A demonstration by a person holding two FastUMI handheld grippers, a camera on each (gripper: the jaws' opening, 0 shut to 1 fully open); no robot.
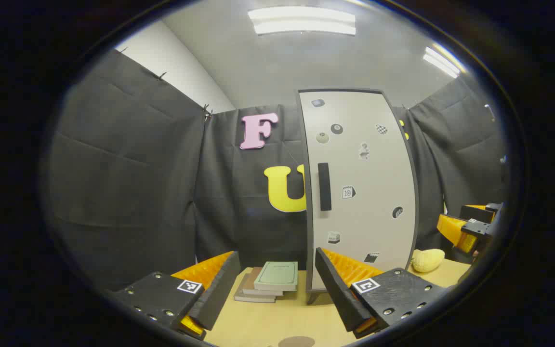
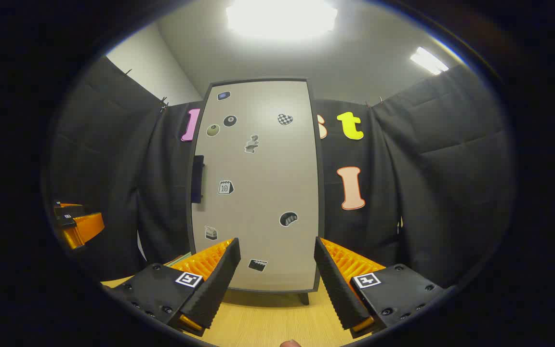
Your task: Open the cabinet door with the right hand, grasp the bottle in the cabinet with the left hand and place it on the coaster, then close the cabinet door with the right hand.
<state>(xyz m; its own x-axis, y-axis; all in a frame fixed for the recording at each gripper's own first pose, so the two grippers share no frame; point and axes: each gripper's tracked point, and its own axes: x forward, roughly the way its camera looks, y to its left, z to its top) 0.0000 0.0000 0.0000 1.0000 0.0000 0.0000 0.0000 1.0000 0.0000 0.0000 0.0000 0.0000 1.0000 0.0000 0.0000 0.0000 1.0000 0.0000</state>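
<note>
A tall grey cabinet (image 1: 362, 188) stands at the back of the wooden table, its door (image 2: 258, 188) shut and dotted with stickers. A black handle (image 1: 324, 186) runs down the door's left edge, also seen as the handle (image 2: 197, 179) in the right gripper view. My left gripper (image 1: 272, 284) is open, low over the table, facing the cabinet's left edge. My right gripper (image 2: 275, 274) is open too, facing the door's lower middle from a short way off. A brown round coaster (image 1: 297, 341) peeks in at the bottom. The other gripper (image 1: 470, 226) appears at the far right.
A small stack of books (image 1: 270, 282) lies on the table left of the cabinet. A yellow knobbly object (image 1: 427, 260) sits at the cabinet's right. The left gripper (image 2: 77, 224) shows at the left edge of the right gripper view. Bare tabletop (image 2: 268, 318) lies before the cabinet.
</note>
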